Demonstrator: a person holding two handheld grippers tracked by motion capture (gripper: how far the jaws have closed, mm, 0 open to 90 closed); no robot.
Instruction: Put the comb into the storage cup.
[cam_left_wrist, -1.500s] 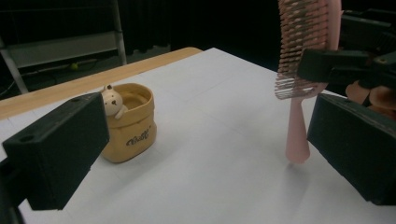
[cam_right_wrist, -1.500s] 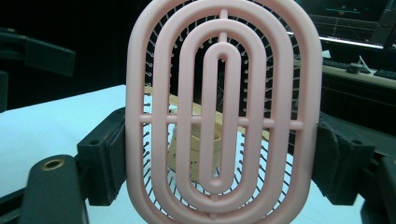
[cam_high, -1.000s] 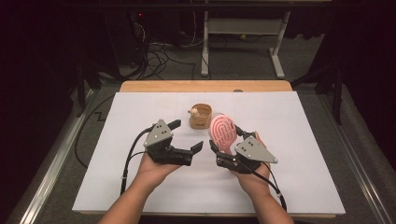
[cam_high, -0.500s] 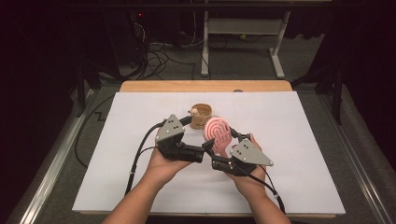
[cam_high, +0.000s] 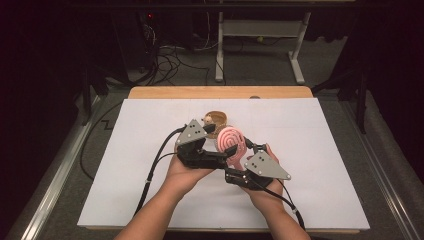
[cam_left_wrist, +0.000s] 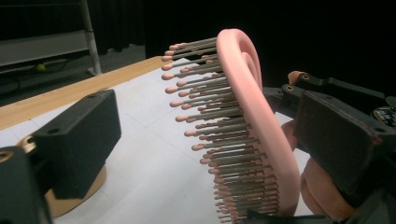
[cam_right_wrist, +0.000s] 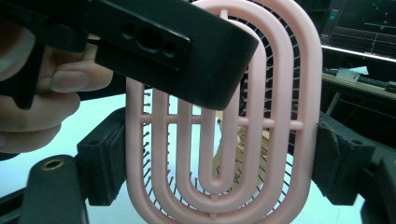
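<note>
A pink oval hairbrush (cam_high: 231, 141) stands upright above the white table sheet (cam_high: 320, 150). My right gripper (cam_high: 236, 159) is shut on it; in the right gripper view the pads press both side edges of the brush (cam_right_wrist: 285, 116). My left gripper (cam_high: 222, 157) is open, with its jaws straddling the brush head. In the left gripper view the bristles of the brush (cam_left_wrist: 252, 107) face one jaw across a gap, and the other jaw sits behind the brush's back. One left jaw crosses the top of the right gripper view.
A small round wooden holder (cam_high: 218, 120) stands just behind the grippers on the sheet, and its tan base (cam_left_wrist: 70, 200) shows low on the left. Beyond the wooden table edge (cam_high: 220, 92) are cables and a metal stand (cam_high: 260, 30).
Both hands have drawn together near the table's middle. The left gripper moved right until its open jaws came around the brush head, which the right gripper kept holding.
</note>
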